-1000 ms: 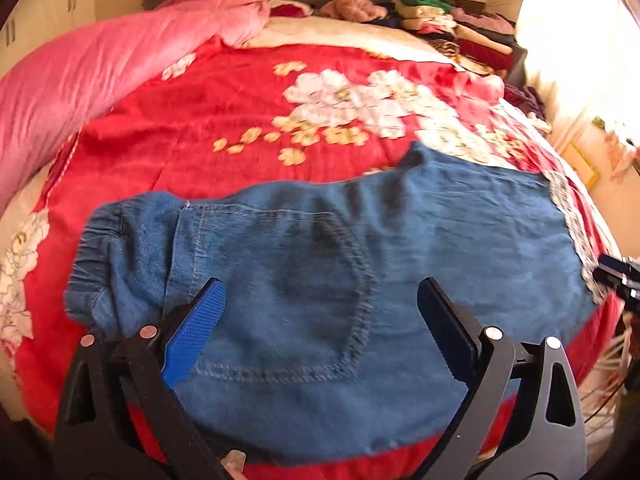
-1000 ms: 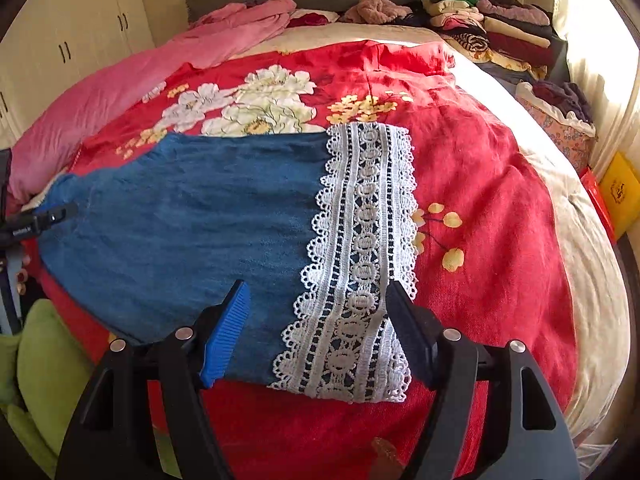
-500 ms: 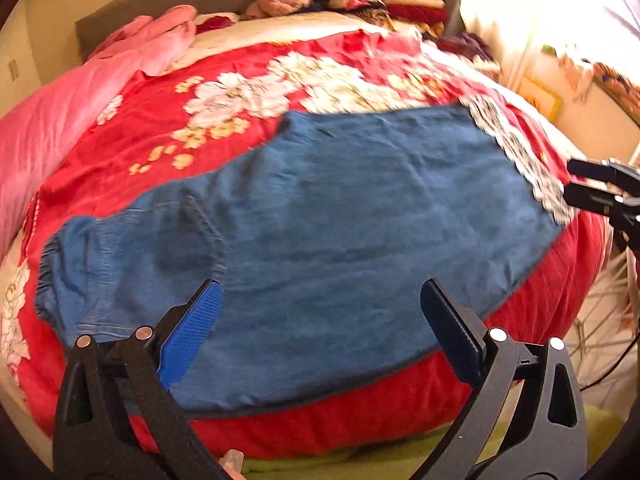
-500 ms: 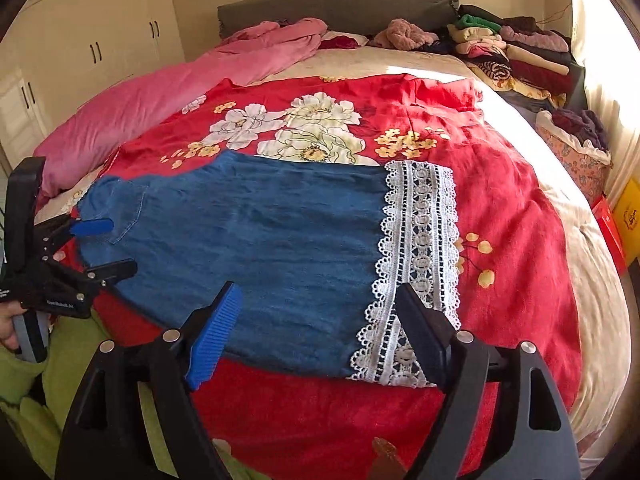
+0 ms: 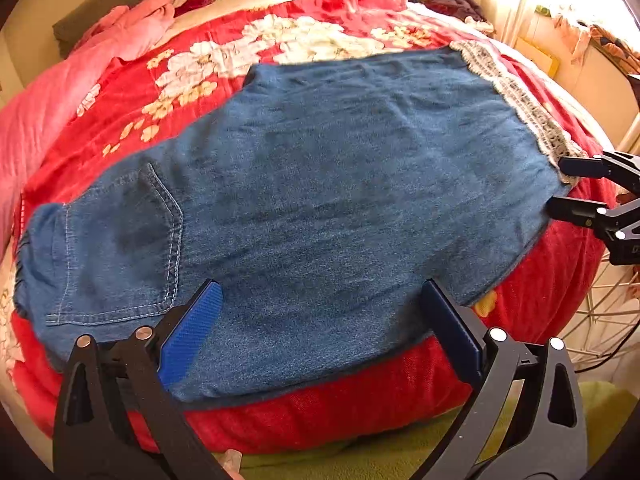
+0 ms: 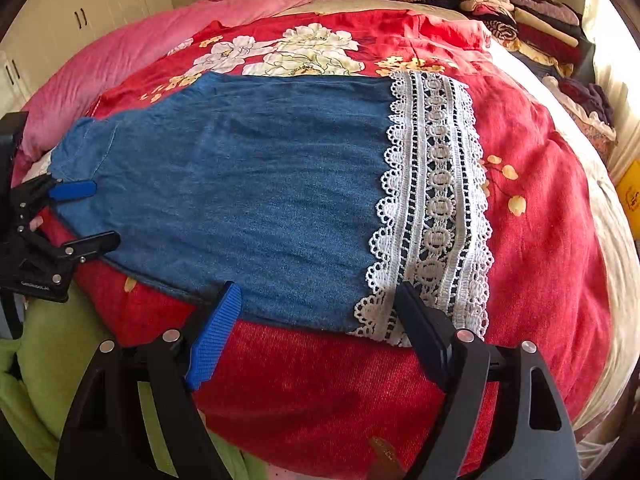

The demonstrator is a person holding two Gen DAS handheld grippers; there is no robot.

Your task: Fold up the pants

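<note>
Blue denim pants (image 5: 320, 184) lie flat across a red floral bedspread (image 5: 360, 408), folded leg on leg. The elastic waist and back pocket (image 5: 120, 248) are at the left, the white lace hem (image 6: 436, 200) at the right. My left gripper (image 5: 320, 288) is open over the near edge of the pants, just right of the pocket, with nothing pinched. My right gripper (image 6: 318, 288) is open at the near hem corner, its right finger over the lace. Each gripper also shows in the other's view: left gripper (image 6: 100, 214), right gripper (image 5: 556, 186).
A pink quilt (image 6: 140, 40) runs along the bed's far left side. Folded clothes (image 6: 532, 20) are stacked at the far right. A green cloth (image 6: 52, 340) hangs below the near bed edge. A white wire basket (image 5: 604, 304) stands by the bed; wardrobe doors (image 6: 80, 8) are behind.
My left gripper slid right along the near edge, away from the waist and pocket, and rolled. My right gripper drew back from above the lace, then sank toward the near hem corner, jaws slightly wider.
</note>
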